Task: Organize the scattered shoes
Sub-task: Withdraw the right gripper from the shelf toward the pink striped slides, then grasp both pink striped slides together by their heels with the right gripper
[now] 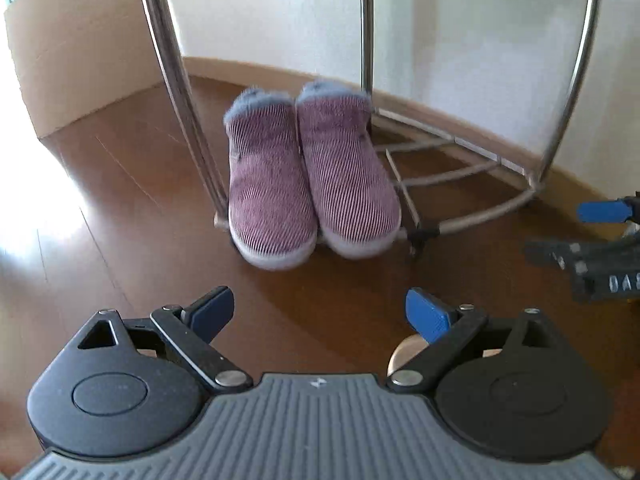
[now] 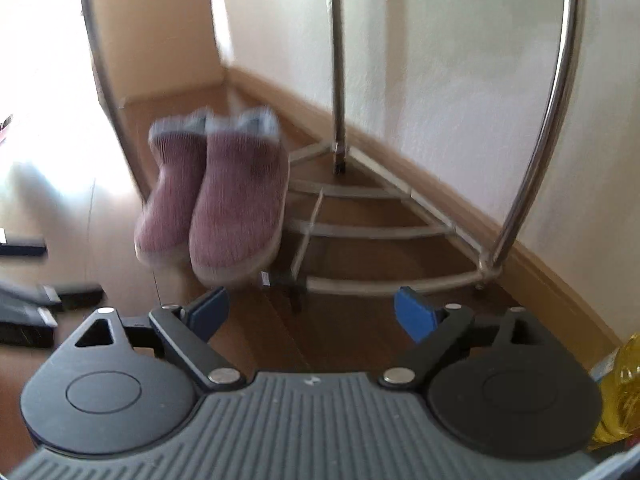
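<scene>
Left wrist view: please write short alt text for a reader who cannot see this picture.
A pair of purple knitted slippers with grey fleece cuffs sits side by side, toes toward the camera, on the bottom bars of a metal rack against a white wall. The open, empty left gripper is over the wooden floor in front of them; a cardboard box stands at left.

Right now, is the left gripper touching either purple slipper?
Apart. In the left wrist view, bare wood floor shows between the open left gripper and the toes of the purple slippers on the metal rack.
</scene>
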The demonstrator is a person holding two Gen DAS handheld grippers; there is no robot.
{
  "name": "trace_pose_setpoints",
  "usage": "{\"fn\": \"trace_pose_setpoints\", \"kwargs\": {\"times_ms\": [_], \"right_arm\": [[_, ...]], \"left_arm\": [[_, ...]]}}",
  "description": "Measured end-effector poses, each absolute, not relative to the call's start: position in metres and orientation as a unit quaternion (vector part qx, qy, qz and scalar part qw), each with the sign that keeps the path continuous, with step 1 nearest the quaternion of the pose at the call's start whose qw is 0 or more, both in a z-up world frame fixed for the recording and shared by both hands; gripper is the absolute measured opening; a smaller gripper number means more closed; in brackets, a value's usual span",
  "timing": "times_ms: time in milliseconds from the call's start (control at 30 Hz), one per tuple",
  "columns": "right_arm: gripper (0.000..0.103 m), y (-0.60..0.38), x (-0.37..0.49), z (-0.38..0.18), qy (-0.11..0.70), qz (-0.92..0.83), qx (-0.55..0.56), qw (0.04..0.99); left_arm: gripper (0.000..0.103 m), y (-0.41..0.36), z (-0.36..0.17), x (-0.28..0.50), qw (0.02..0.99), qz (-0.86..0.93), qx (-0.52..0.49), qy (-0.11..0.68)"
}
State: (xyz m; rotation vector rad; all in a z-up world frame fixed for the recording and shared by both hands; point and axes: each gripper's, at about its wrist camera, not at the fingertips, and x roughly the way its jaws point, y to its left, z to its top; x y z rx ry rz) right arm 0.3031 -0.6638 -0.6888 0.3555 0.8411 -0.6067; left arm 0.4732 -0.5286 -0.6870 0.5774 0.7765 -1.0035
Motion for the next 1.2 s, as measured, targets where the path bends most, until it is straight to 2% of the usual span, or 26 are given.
{"fn": "trace_pose_setpoints", "kwargs": {"times_ms": [100,200,267,300,400,633,700,767,800,933,1033,1100,1200], "right_arm": [[0.088,-0.651,0.298,-0.710,0.448,-0.239,0.156,0.847],[0.083,-0.641,0.298,-0.722,0.481,-0.199,0.135,0.843],[0.072,-0.644,0.303,-0.725,0.496,-0.175,0.125,0.841],[0.070,-0.645,0.306,-0.726,0.501,-0.162,0.124,0.841],[0.069,-0.642,0.318,-0.734,0.527,-0.115,0.116,0.834],[0.068,-0.594,0.357,-0.791,0.649,0.015,0.029,0.760],[0.059,-0.590,0.358,-0.800,0.664,0.020,0.023,0.747],[0.026,-0.595,0.359,-0.803,0.675,0.014,0.044,0.736],[0.023,-0.602,0.359,-0.803,0.682,0.002,0.059,0.729],[0.018,-0.640,0.347,-0.803,0.692,-0.061,0.152,0.704],[0.018,-0.671,0.322,-0.802,0.681,-0.129,0.223,0.685],[0.019,-0.683,0.307,-0.802,0.676,-0.166,0.262,0.668],[0.028,-0.696,0.290,-0.806,0.678,-0.181,0.321,0.636]], "left_arm": [[0.095,-0.516,-0.695,0.473,0.760,-0.458,0.286,0.361],[0.095,-0.510,-0.704,0.474,0.753,-0.456,0.293,0.373],[0.095,-0.511,-0.708,0.475,0.748,-0.456,0.293,0.384],[0.095,-0.512,-0.710,0.475,0.746,-0.456,0.293,0.386],[0.095,-0.514,-0.711,0.473,0.749,-0.457,0.299,0.376],[0.095,-0.514,-0.717,0.479,0.748,-0.448,0.296,0.390],[0.095,-0.514,-0.719,0.480,0.749,-0.444,0.298,0.390],[0.095,-0.514,-0.720,0.480,0.747,-0.446,0.298,0.392],[0.095,-0.514,-0.720,0.480,0.746,-0.448,0.298,0.393],[0.095,-0.516,-0.720,0.480,0.741,-0.457,0.293,0.395],[0.095,-0.517,-0.722,0.479,0.734,-0.464,0.291,0.401],[0.095,-0.519,-0.724,0.477,0.727,-0.472,0.291,0.405],[0.095,-0.521,-0.729,0.473,0.716,-0.484,0.294,0.409]]}}
